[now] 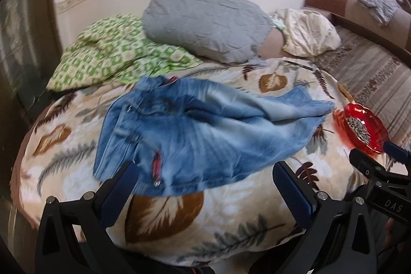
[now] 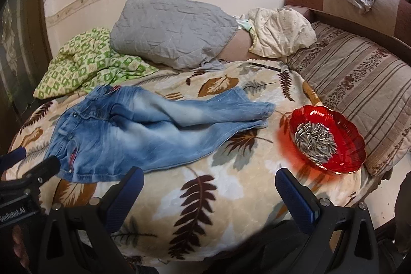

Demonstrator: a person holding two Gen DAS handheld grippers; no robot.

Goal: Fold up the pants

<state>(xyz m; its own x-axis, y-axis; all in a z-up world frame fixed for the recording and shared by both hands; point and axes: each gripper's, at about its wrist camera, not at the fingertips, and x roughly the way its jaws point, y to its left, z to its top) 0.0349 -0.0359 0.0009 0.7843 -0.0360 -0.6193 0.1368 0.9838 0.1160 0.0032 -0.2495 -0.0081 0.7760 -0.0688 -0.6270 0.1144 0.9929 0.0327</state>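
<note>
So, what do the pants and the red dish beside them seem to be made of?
The pants look like blue denim, washed pale in patches: twill-like cloth with stitched seams and metal rivets at the waist. The red dish seems to be clear glass or hard plastic, I cannot tell which: it is glossy, ribbed, and casts a red glow on the blanket.

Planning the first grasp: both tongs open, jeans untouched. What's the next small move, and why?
Probably lower the left tongs onto the waistband corner of the jeans. The jeans lie loose and rumpled on the blanket, the waist is nearest the left tongs, and the right tongs hang over bare blanket, holding nothing.
</note>
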